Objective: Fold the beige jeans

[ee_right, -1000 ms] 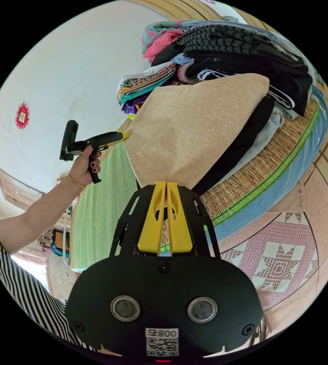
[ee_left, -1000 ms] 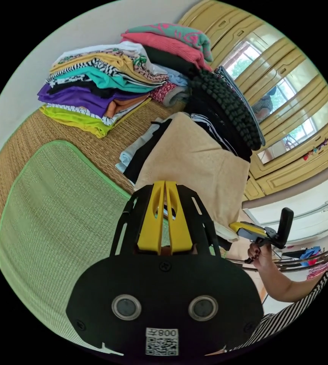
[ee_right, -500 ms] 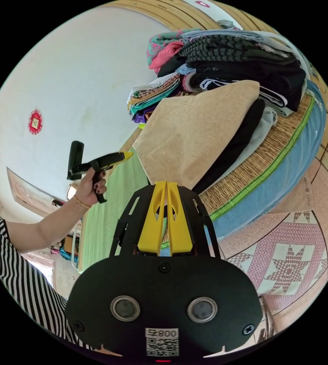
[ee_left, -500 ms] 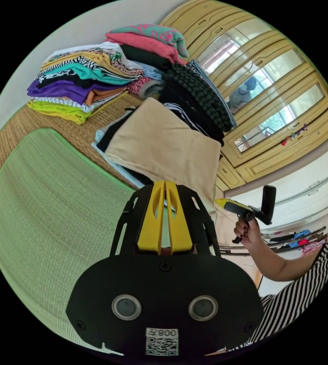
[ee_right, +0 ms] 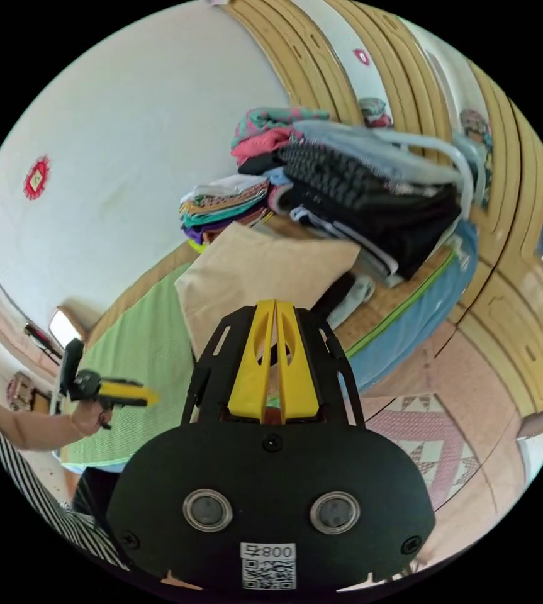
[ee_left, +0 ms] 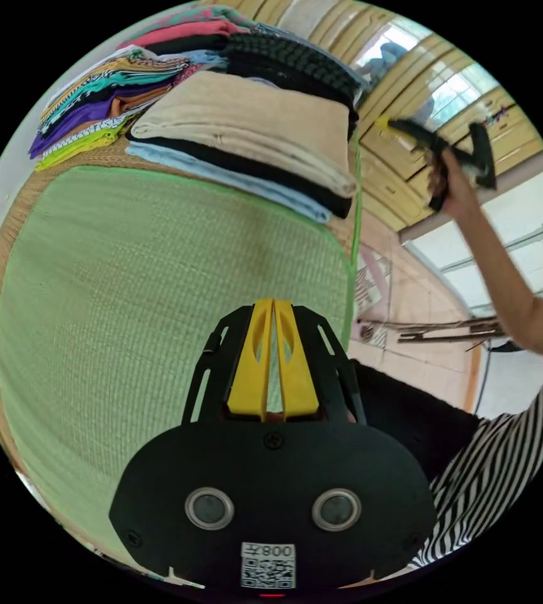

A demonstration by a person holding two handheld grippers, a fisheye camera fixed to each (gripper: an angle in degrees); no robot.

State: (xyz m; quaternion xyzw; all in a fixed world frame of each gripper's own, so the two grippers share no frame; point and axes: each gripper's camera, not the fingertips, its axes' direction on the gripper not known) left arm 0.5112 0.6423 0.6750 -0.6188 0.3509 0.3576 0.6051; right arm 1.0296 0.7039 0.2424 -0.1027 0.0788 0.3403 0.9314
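Beige jeans [ee_left: 246,129] folded, lying atop black and pale-blue clothes [ee_left: 233,173]. Left gripper [ee_left: 274,311] and right gripper [ee_right: 275,311] jaws closed, apparently empty.

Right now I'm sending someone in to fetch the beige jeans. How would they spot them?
Find the green mat on the bed. At its far edge lies a short stack, and the beige jeans lie folded on top, over a black piece and a pale blue one. They are the only plain tan item.

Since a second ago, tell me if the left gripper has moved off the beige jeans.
Yes. The left gripper pinched the beige jeans' corner then; now it sits apart from them over the green mat's near end.
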